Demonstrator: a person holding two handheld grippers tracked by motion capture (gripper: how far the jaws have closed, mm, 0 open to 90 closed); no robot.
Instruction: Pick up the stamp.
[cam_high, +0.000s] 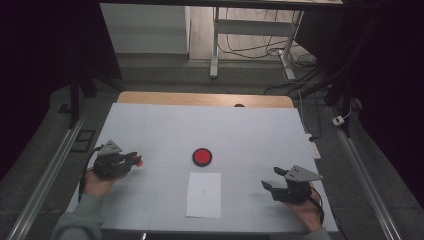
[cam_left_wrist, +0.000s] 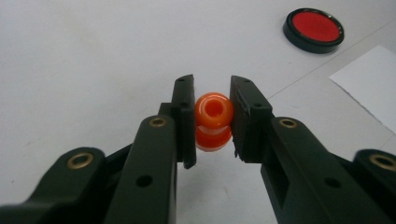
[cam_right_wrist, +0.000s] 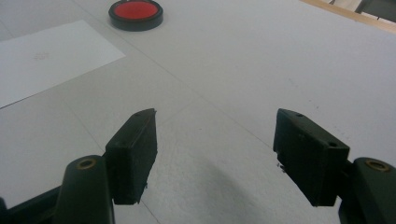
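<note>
Lying on the table (cam_high: 150, 125): one red disc (cam_high: 202, 157), one paper sheet (cam_high: 204, 194).

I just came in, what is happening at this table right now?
A person sits at a white table with a claw in each hand. The left claw is shut on a small orange plastic piece, held at the left side of the table. The right claw is open with nothing between its jaws, at the right side. Between them lie a round red disc with a black rim and a white sheet of paper, both untouched.
</note>
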